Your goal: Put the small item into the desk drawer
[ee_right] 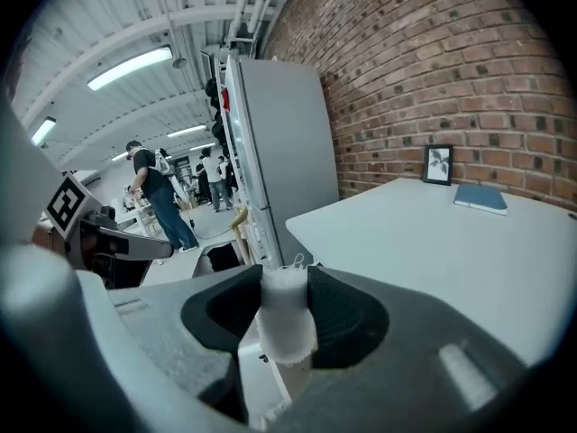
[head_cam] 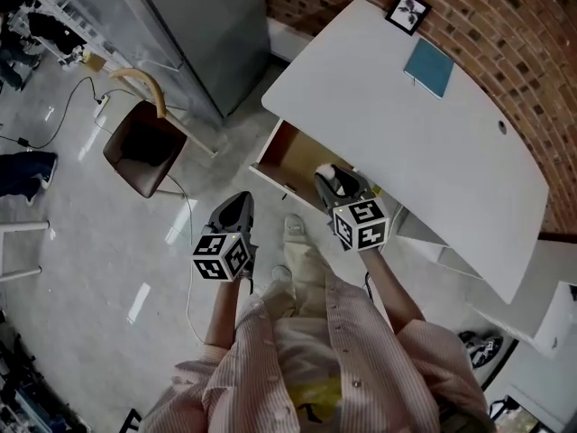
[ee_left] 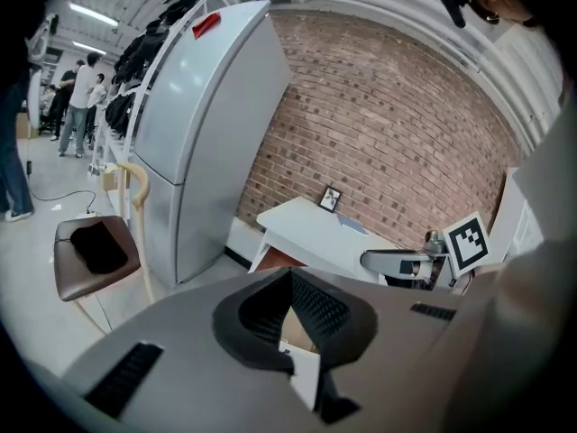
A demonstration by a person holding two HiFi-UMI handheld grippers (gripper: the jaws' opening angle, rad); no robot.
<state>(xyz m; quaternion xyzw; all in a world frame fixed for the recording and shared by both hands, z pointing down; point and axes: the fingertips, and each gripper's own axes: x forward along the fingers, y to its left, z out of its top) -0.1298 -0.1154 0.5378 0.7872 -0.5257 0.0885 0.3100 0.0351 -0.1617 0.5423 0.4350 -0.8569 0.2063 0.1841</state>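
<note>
1. Fingers (ee_right: 347, 318) of the right gripper (ee_right: 285, 282) are closed on the small item (ee_right: 287, 323), one dark ribbed pad against each side of it.
2. That item is a white, fuzzy wad, taller than it is wide, with loose threads sticking up at its top and its lower end hanging below the pads.
3. On the left gripper (ee_left: 290, 280) the fingers (ee_left: 323, 312) meet at their tips. Only a narrow wedge of gap lies behind them, and nothing is held.
4. Only the head view looks down into the drawer (head_cam: 290, 156). It is pulled out at 12 o'clock from the picture's middle, with a brown wooden inside. The right gripper (head_cam: 335, 186) overlaps its right end, and the left gripper (head_cam: 236, 213) sits at 7 o'clock from the drawer.
5. Both the head view and the right gripper view take in the white desk (head_cam: 406, 133), with a small framed picture (head_cam: 407, 11) and a blue notebook (head_cam: 428, 67) toward its far end by the brick wall (head_cam: 505, 34).
6. Only the right gripper view shows the item's texture, and people standing far off at 10 o'clock.
7. Only the left gripper view shows the tall grey cabinet (ee_left: 203, 124) upright, with a brown chair (ee_left: 95, 255) at 9 o'clock.
</note>
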